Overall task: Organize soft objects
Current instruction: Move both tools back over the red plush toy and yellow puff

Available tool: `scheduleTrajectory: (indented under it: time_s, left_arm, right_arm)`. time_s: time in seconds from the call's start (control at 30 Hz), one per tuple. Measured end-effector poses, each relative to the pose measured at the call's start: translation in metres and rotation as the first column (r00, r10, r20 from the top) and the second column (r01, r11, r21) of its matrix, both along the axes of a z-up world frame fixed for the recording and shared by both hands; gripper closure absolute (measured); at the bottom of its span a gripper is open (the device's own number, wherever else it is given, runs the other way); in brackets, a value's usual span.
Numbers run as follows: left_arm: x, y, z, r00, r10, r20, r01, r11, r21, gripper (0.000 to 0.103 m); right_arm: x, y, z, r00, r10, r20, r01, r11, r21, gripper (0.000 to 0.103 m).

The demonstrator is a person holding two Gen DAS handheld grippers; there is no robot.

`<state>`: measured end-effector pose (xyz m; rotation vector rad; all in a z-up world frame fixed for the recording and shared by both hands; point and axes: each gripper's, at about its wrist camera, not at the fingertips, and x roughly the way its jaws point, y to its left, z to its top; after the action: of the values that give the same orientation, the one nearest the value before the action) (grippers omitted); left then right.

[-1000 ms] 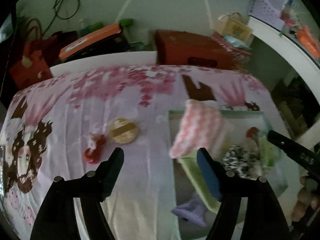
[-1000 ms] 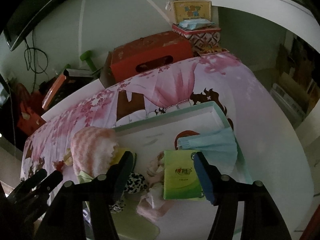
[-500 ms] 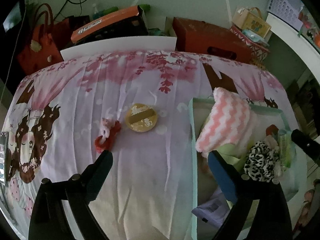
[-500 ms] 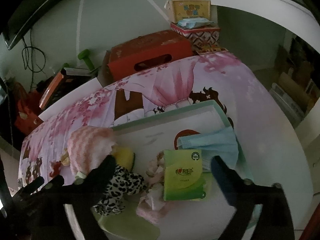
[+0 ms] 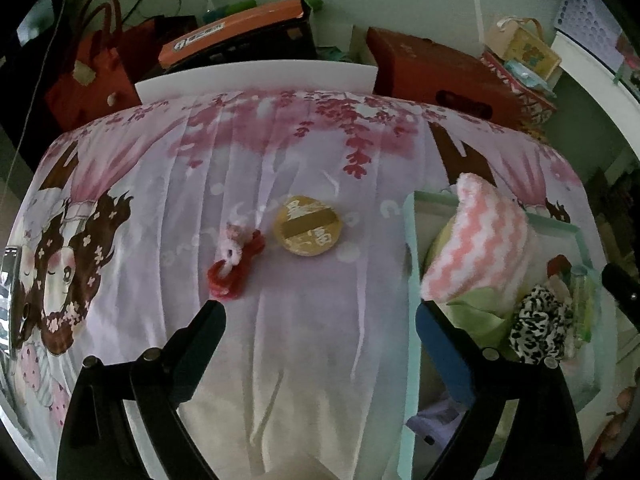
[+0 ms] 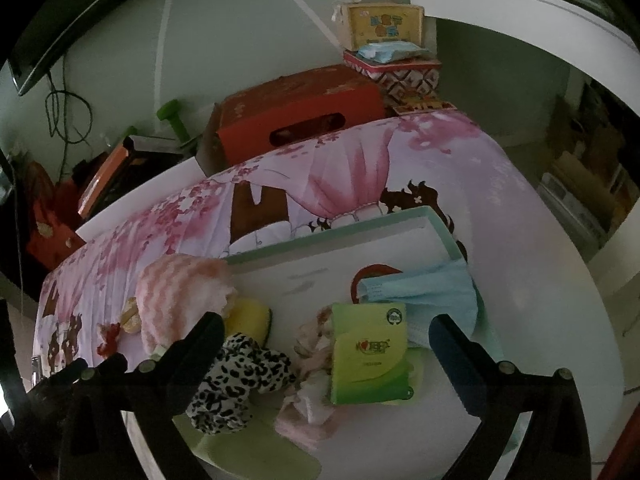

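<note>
The landmark is the shallow mint-rimmed box (image 6: 340, 226) lying on the desk under a pink cartoon-print cloth (image 5: 280, 340).

Inside the box, a pink-and-white zigzag plush pouch (image 5: 476, 240) leans at its left end, partly over the rim, with a yellow sponge (image 6: 248, 316) just beside it. In front of those lies a leopard-print scrunchie (image 6: 236, 380). Near the middle of the box a green tissue pack (image 6: 370, 352) rests on pale pink fabric (image 6: 308, 360), and a blue face mask (image 6: 424, 288) lies at the right end, touching the tissue pack.

Outside the box, to its left on the cloth, sit a round yellow powder puff (image 5: 308, 230) and, further left, a red yarn tie with a small pink charm (image 5: 236, 260).

The left tool (image 5: 320, 332) hovers over bare cloth left of the box, spread wide and empty. The right tool (image 6: 326, 344) hangs over the box's contents, also spread wide, gripping nothing.
</note>
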<state>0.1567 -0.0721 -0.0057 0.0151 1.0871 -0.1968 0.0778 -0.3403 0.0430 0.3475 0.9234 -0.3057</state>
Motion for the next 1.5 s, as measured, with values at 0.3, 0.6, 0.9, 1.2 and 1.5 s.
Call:
scheduleTrajectory:
  time_s: [0.3,0.6,0.9,1.2,1.5]
  left_arm:
    - [0.004,0.019,0.002,0.999,0.038,0.004,-0.038,0.999,0.008,0.007]
    - [0.015,0.066,0.003,0.991,0.131,0.018,-0.132,0.991,0.019,0.007]
    - [0.028,0.11,-0.005,0.981,0.193,-0.005,-0.193,0.981,0.03,0.007]
    - [0.043,0.156,-0.005,0.966,0.258,-0.001,-0.258,0.966,-0.026,0.007]
    - [0.056,0.164,-0.016,0.966,0.258,-0.017,-0.258,0.963,-0.077,0.007]
  right_arm:
    - [0.003,0.031,0.027,0.99,0.064,0.126,-0.061,0.998,-0.024,0.0]
    - [0.027,0.095,0.035,0.956,0.221,0.194,-0.223,0.975,-0.011,0.0]
    - [0.046,0.148,0.026,0.921,0.333,0.201,-0.337,0.941,-0.015,0.0]
    - [0.064,0.185,0.02,0.892,0.401,0.21,-0.403,0.915,-0.036,0.004]
    - [0.084,0.218,-0.006,0.874,0.466,0.136,-0.461,0.885,-0.073,0.021]
